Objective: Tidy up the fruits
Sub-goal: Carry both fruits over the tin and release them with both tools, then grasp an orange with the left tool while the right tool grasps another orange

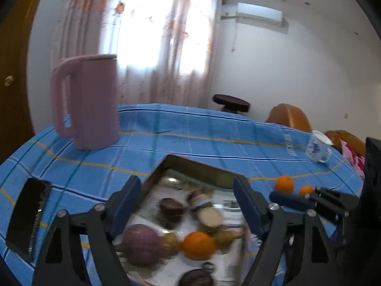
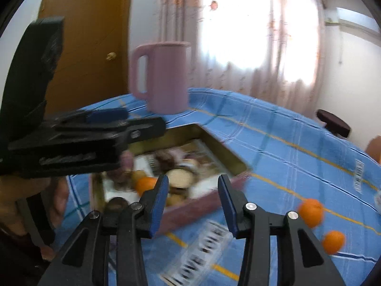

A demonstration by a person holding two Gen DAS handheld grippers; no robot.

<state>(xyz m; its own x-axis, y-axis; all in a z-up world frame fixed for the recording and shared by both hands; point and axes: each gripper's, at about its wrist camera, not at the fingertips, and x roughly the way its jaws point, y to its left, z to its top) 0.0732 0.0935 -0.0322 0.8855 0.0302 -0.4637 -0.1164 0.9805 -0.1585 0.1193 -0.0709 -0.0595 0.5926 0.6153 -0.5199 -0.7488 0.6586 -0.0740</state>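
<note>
1. Both jaws stand apart and empty: left gripper [image 1: 187, 205] over the tin tray [image 1: 190, 164], right gripper [image 2: 193, 202] beside it.
2. One orange [image 1: 198, 245] lies in the tray; round, no long axis.
3. Two oranges [image 2: 311, 212] sit on the blue tablecloth [image 2: 273, 147], near its right edge.

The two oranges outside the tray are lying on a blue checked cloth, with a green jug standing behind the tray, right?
Nearly. The jug is pink, not green, as the right wrist view shows. The two oranges do lie on the blue checked cloth, outside the tray.
</note>
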